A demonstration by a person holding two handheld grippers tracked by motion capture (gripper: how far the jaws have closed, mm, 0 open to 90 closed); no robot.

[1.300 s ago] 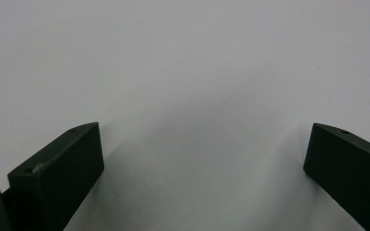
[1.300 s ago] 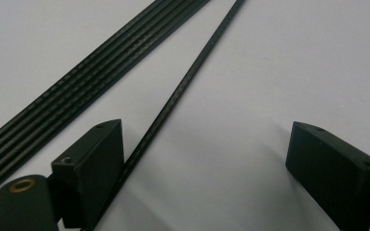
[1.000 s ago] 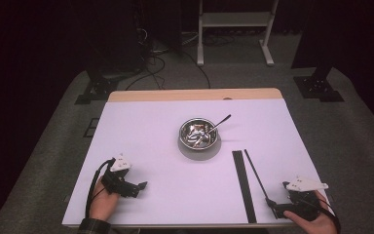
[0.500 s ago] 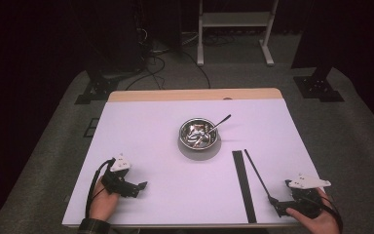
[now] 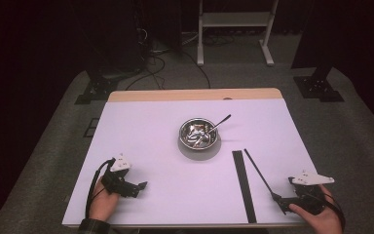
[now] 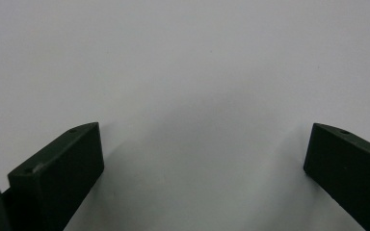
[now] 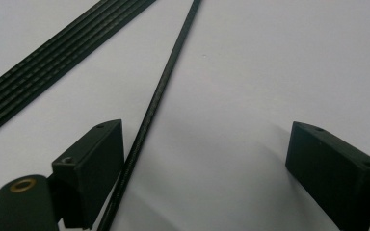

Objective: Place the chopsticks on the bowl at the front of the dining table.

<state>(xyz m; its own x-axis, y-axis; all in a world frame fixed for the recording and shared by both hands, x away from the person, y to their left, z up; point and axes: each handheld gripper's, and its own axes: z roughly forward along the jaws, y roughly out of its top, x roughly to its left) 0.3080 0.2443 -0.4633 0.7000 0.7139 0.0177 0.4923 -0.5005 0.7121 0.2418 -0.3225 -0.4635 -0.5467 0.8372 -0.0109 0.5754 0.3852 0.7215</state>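
- Tongs first: the right tongs [image 5: 278, 201] sit at the counter's near right corner with jaws spread wide. A thin black rod [image 7: 157, 102] lies between them, hard against the left jaw and clear of the right one, so nothing is gripped.
- Left tongs [image 5: 139, 187] rest near the front left edge, jaws also wide apart over bare white counter [image 6: 188, 62], holding nothing.
- That rod [image 5: 258, 169] runs on a slant from the right tongs up toward the counter's middle, and it reads as the thing being worked.
- Just beside it, a flat bundle of black strips [image 5: 243, 185] lies straight, reaching from the front edge toward the bowl; the 2 are apart near the tongs and closer at their far ends.
- Progress, as I judge it: early, with the rod lined up but not yet clamped or lifted.
- Farther off, a metal bowl [image 5: 198, 134] with a spoon [image 5: 219, 123] leaning out of it stands mid-counter, well apart from both tongs.
- Room: wide open surface on the left and beyond the bowl; the right tongs work close to the front and right edges.
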